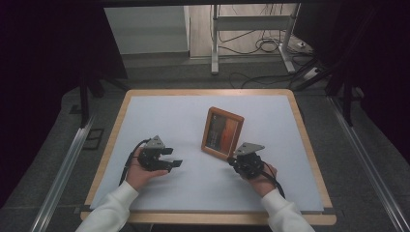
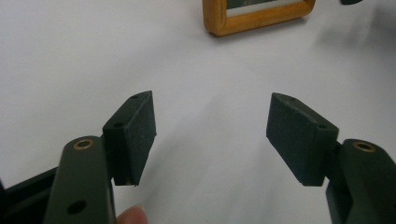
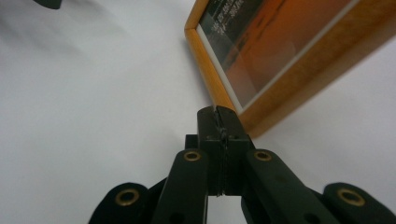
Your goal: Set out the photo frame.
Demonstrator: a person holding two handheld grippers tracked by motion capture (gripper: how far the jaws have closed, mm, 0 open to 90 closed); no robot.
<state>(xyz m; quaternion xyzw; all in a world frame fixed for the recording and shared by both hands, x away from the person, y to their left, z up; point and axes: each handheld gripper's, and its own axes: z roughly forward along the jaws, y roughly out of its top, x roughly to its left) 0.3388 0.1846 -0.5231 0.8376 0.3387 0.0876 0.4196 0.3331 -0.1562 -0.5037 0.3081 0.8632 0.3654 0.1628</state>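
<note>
A wooden photo frame [image 1: 222, 133] with an orange picture under glass lies flat on the white table top [image 1: 164, 116], right of the middle. My right gripper [image 1: 232, 159] is shut, its two black jaws pressed together with nothing between them. In the right gripper view its tips [image 3: 218, 113] sit at the near corner of the frame [image 3: 322, 70], touching or just short of the wood. My left gripper [image 1: 173, 157] rests in a hand at the left, open wide over bare table. In the left gripper view its pads [image 2: 212, 123] stand far apart, and the frame [image 2: 257, 18] lies beyond them.
The white top has a light wooden rim [image 1: 113, 140]. Beyond the far edge stand metal stand legs [image 1: 214, 43] and loose cables [image 1: 261, 46] on the floor. Metal rails [image 1: 67, 164] run along both sides of the table.
</note>
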